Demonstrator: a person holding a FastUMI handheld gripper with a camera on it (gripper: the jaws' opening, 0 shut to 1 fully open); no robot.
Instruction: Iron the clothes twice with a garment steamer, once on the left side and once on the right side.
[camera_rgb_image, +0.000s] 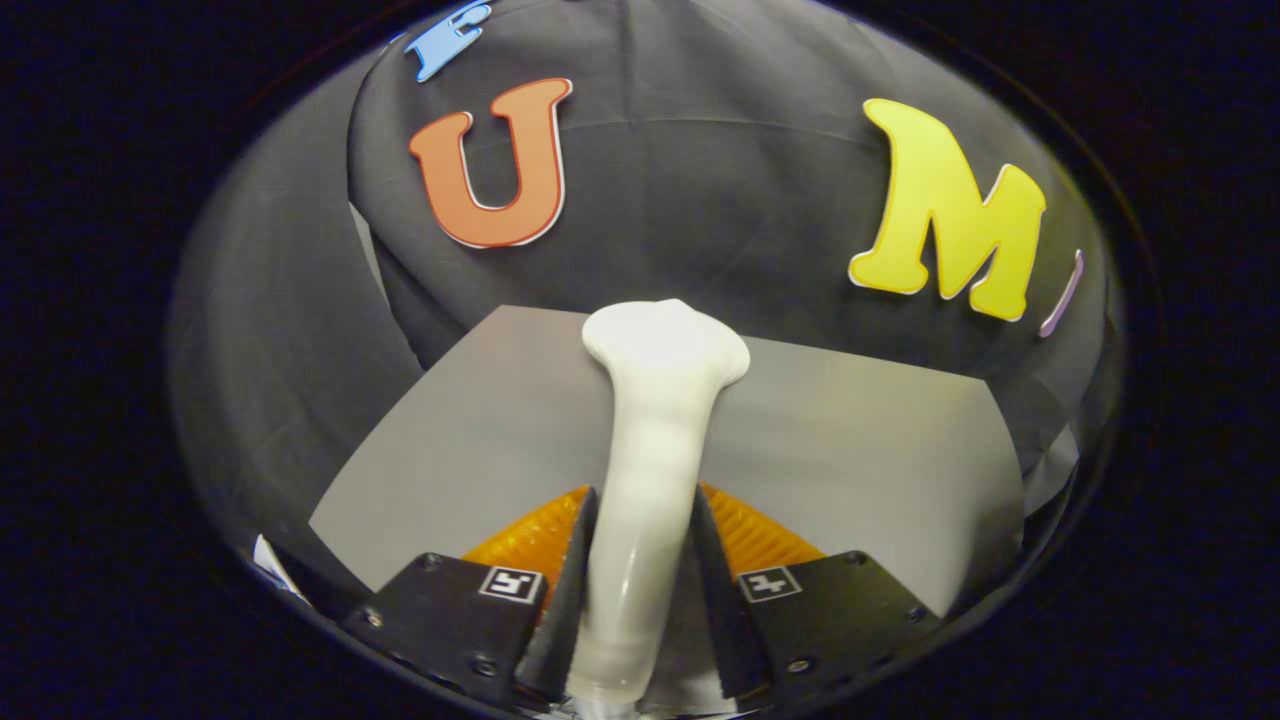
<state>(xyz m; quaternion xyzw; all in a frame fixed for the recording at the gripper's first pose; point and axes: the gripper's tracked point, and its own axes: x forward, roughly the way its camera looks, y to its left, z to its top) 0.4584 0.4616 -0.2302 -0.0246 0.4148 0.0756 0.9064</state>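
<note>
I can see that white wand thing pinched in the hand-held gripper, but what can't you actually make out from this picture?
- Gripper view: the white garment steamer is clamped between both fingers of the hand-held gripper; its lower end is cut off below them.
- The steamer's front face points away, so its steam outlet is hidden.
- Part of the grey sheet lies hidden behind the steamer and fingers; whether it is the clothing cannot be told.

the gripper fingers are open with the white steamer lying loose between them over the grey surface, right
Not quite. In the gripper view the gripper is shut on the white steamer: both fingers press its handle. It does reach out over the grey surface.
</note>
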